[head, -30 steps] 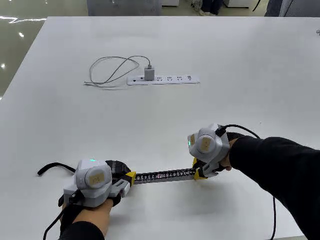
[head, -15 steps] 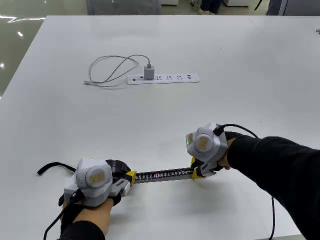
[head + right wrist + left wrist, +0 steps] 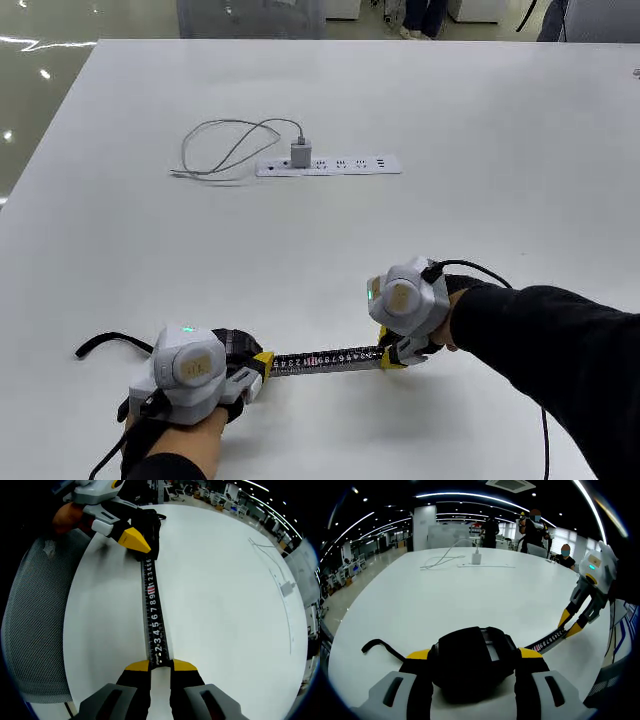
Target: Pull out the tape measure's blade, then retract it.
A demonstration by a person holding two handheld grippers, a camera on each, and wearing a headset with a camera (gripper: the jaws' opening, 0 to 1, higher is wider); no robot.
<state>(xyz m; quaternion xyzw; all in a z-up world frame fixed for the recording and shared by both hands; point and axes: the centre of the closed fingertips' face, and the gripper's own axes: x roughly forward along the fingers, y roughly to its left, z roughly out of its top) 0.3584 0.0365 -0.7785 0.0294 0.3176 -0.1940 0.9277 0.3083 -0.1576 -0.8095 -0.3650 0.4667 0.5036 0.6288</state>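
One tape measure (image 3: pixel 262 356): black case (image 3: pixel 472 657) with black strap (image 3: pixel 100 342), dark blade (image 3: pixel 152 615) bearing white numerals. It lies on the white table (image 3: pixel 480 150), well short of the power strip (image 3: pixel 330 165), on the person's side. The left gripper (image 3: pixel 255 362) jaws clamp the case; the right gripper (image 3: pixel 160 666) jaws pinch the blade's end. The drawn-out blade is slightly shorter than a second ago, and the right gripper is nearer the case.

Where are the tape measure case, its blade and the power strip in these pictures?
tape measure case (image 3: pixel 472 655): left gripper view, top of the black housing.
blade (image 3: pixel 151 615): right gripper view, mid-length on the printed numbers.
power strip (image 3: pixel 345 165): head view, middle of its white body.
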